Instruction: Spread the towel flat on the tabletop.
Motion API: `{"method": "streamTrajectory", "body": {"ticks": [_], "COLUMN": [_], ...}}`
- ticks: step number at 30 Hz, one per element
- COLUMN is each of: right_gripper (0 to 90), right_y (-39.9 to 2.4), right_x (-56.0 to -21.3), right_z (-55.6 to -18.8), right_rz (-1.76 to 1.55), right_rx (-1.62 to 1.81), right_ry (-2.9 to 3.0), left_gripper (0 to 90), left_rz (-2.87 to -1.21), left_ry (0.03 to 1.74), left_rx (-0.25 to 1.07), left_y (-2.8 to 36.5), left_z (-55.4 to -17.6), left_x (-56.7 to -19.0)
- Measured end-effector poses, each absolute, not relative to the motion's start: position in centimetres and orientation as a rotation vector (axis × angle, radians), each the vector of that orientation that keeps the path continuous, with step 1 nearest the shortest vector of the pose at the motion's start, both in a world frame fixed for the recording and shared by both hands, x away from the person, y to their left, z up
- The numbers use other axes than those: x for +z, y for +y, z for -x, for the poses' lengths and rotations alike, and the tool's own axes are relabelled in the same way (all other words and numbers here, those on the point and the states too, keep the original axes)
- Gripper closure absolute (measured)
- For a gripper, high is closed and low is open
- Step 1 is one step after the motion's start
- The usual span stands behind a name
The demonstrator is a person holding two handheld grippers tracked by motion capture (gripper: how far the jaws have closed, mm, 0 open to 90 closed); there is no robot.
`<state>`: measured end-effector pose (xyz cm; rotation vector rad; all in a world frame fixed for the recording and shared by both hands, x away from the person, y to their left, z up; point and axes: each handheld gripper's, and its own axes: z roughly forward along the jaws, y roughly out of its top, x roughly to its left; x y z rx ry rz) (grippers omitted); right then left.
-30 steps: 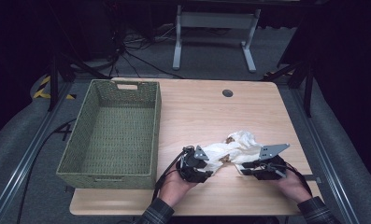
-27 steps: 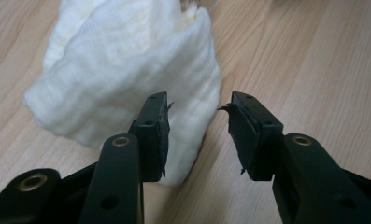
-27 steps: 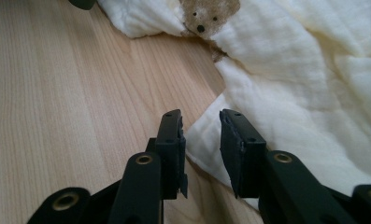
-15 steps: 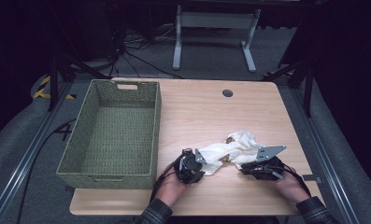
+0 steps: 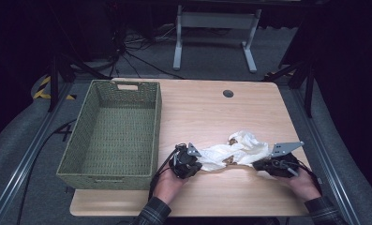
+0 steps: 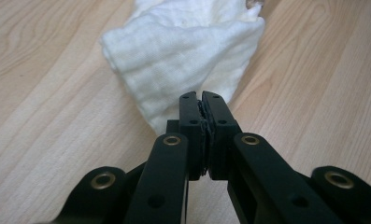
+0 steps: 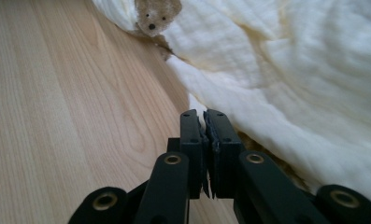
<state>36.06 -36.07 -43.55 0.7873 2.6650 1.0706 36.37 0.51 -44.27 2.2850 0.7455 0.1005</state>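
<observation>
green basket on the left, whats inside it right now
The green basket shows only its own woven floor and walls in the high view. The near wall hides the strip of floor just behind it. The white cloth lies outside, on the table.

basket [image 5: 113, 131] left on table [image 5: 212, 112], cloth [image 5: 235, 152] right btw grippers.
</observation>
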Motion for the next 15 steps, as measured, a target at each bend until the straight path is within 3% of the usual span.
{"method": "streamTrajectory", "body": {"ticks": [15], "right_gripper": [86.3], "right_y": [-41.0], "right_x": [-42.4], "right_z": [-34.7], "right_rz": [-0.872], "right_rx": [1.088], "right_ry": [2.572], "left_gripper": [87.8], "left_rz": [-2.238], "left_ry": [0.779], "left_rx": [0.057], "left_y": [0.5], "left_z": [-35.3], "left_x": [-43.3]}}
